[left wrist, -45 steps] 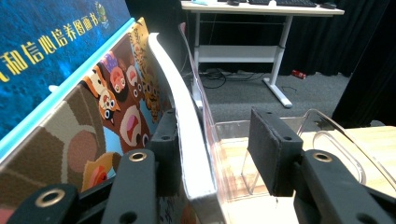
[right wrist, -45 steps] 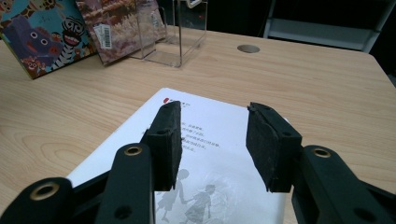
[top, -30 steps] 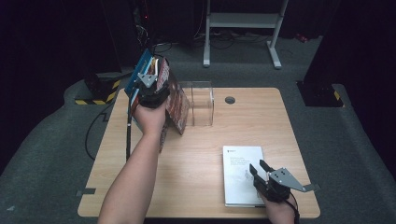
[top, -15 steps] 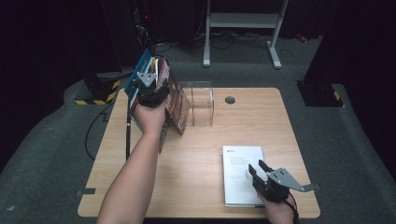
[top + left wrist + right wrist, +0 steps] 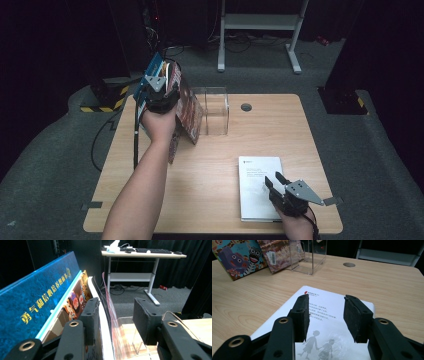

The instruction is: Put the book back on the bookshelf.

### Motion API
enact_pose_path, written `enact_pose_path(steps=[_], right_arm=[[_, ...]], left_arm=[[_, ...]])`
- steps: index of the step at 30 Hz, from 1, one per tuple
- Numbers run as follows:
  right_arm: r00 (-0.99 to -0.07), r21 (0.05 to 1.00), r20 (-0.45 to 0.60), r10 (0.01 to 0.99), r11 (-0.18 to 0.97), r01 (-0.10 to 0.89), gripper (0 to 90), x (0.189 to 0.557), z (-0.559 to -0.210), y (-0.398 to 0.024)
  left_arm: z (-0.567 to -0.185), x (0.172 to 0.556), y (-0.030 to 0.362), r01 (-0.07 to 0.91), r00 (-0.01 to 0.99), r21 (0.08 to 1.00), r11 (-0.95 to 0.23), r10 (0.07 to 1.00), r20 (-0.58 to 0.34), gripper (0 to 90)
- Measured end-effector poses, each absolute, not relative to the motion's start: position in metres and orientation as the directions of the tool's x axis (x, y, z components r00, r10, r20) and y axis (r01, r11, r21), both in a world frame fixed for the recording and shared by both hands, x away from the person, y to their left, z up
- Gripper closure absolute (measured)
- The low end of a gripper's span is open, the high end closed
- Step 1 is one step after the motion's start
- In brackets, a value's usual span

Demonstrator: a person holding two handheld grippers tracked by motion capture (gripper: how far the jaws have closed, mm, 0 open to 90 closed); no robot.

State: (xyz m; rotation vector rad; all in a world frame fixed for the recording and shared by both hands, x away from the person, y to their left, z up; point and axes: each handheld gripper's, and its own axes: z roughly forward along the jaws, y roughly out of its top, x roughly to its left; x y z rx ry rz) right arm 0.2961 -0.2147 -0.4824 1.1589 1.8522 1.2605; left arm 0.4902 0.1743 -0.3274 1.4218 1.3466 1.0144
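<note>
Two tools at work: the left tool (image 5: 159,85), its jaws just closing a touch, straddles leaning picture books (image 5: 82,293) beside the clear acrylic stand (image 5: 216,111) at the surface's (image 5: 210,200) far left, while the right tool (image 5: 326,315), spread and empty, hovers over the flat white book (image 5: 257,182), nearest it.

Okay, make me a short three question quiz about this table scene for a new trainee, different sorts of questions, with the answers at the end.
1. True or false: the white book lies flat on the table.
2. Which gripper is at the leaning books? A) left gripper B) right gripper
3. What stands just right of the leaning books in the high view?

Key
1. True.
2. A. In the left gripper view its jaws straddle thin books' edges, with a gap at the right pad.
3. A clear plastic stand.
</note>
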Motion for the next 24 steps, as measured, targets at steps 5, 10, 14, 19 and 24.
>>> enact_pose_path(steps=[5, 10, 14, 19, 24], right_arm=[[-0.432, 0.932, -0.008, 0.902, 0.163, 0.322, 55.7, 0.2964, -0.4832, -0.2141], [-0.433, 0.932, -0.012, 0.902, 0.166, 0.322, 55.9, 0.2962, -0.4831, -0.2139], [-0.431, 0.932, -0.009, 0.902, 0.164, 0.324, 55.9, 0.2963, -0.4832, -0.2141], [-0.432, 0.932, -0.012, 0.902, 0.167, 0.322, 55.9, 0.2962, -0.4832, -0.2139], [-0.431, 0.931, -0.011, 0.902, 0.166, 0.324, 55.9, 0.2963, -0.4831, -0.2147]], left_arm=[[-0.3260, 0.4899, 0.1752, 0.256, 0.068, 0.967, 0.000, 0.998, -0.018, 57.0], [-0.3246, 0.4888, 0.1752, 0.249, 0.071, 0.968, 0.005, 0.997, -0.024, 58.1], [-0.3233, 0.4884, 0.1737, 0.245, 0.074, 0.969, 0.003, 0.997, -0.022, 58.2], [-0.3233, 0.4890, 0.1718, 0.245, 0.077, 0.969, 0.000, 0.997, -0.020, 58.3], [-0.3231, 0.4886, 0.1687, 0.241, 0.085, 0.970, -0.001, 0.996, -0.020, 58.3]])
